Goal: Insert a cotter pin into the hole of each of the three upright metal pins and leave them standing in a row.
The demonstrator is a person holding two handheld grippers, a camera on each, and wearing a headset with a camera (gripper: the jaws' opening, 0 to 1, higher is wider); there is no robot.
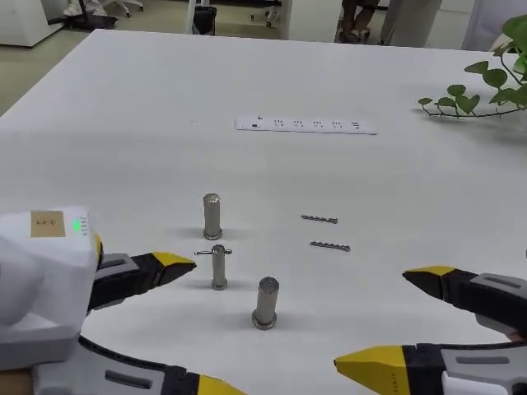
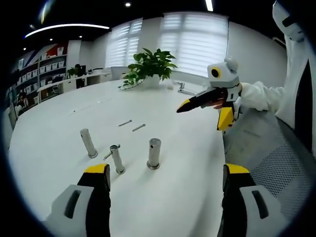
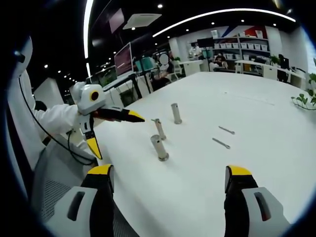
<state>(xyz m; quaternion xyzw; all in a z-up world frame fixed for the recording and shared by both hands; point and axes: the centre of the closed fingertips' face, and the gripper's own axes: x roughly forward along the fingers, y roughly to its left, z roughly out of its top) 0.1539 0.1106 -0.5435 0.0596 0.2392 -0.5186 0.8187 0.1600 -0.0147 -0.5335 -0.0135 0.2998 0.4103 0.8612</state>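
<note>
text: none readable | labels: too blurred to tell

Bright, even light from overhead fills the room. The plain white worktop (image 1: 395,181) is lit flatly, and the upright grey metal pins (image 1: 212,216) throw only faint, soft shadows at their bases. The head view is sharp and undistorted. Both gripper views bow strongly toward the edges: the long ceiling light strip (image 3: 217,12) curves, and the pale slatted window blinds (image 2: 192,39) glow near white, slightly washed out.
</note>
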